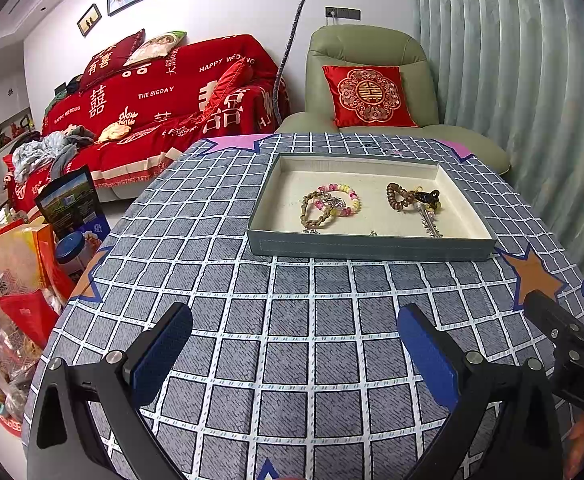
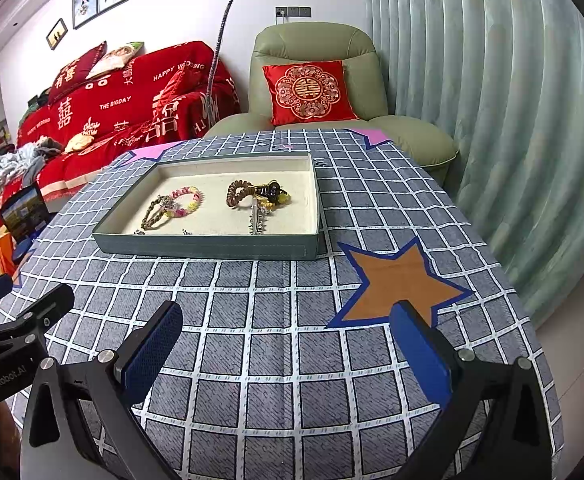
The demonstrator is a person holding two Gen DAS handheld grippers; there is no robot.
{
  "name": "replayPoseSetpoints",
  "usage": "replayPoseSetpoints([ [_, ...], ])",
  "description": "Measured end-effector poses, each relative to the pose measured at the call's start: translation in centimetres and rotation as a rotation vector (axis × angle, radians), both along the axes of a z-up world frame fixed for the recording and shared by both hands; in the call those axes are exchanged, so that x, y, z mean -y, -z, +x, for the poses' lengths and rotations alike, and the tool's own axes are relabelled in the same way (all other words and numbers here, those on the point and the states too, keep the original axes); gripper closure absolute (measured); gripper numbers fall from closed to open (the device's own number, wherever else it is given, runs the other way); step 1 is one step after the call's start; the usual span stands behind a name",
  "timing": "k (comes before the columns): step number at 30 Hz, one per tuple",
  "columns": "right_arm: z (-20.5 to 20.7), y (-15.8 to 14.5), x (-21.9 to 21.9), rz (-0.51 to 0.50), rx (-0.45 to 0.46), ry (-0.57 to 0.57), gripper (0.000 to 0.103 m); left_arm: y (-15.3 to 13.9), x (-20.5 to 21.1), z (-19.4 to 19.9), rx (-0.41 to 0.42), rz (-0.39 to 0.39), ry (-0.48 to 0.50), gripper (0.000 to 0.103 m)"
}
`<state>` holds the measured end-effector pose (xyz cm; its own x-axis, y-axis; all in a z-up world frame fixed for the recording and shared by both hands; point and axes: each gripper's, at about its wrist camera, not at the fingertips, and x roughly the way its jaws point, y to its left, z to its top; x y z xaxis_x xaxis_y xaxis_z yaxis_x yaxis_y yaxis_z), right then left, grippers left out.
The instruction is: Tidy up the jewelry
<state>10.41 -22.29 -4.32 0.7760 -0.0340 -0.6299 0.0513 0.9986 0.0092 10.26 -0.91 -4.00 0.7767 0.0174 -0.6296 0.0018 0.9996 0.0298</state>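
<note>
Both grippers spread, holding nothing: left gripper [image 1: 294, 354], right gripper [image 2: 285, 350]. Ahead of both, well apart, the tray [image 1: 372, 246] holds all visible jewelry: 2 bracelets [image 1: 330, 204] and a beaded cluster [image 1: 412, 198]. Judged complete or near complete; the cloth [image 1: 292, 320] lies bare.

Bright, even indoor light in both views, colours vivid. Soft daylight glows through the pale green pleated curtain [image 1: 512, 80] on the right. Only faint shadow sits inside the shallow grey cardboard tray [image 2: 211, 246]. Strong fisheye bending curves the edges, with black vignette corners. Focus holds sharp mid-frame.
</note>
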Motion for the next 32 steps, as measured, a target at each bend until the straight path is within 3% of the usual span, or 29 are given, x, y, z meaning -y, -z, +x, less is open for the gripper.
replayPoseSetpoints([
  [32, -0.12, -0.35, -0.51, 0.0, -0.004, -0.005, 0.0, 0.21, 0.1, -0.06, -0.012, -0.019, 0.0, 0.0],
])
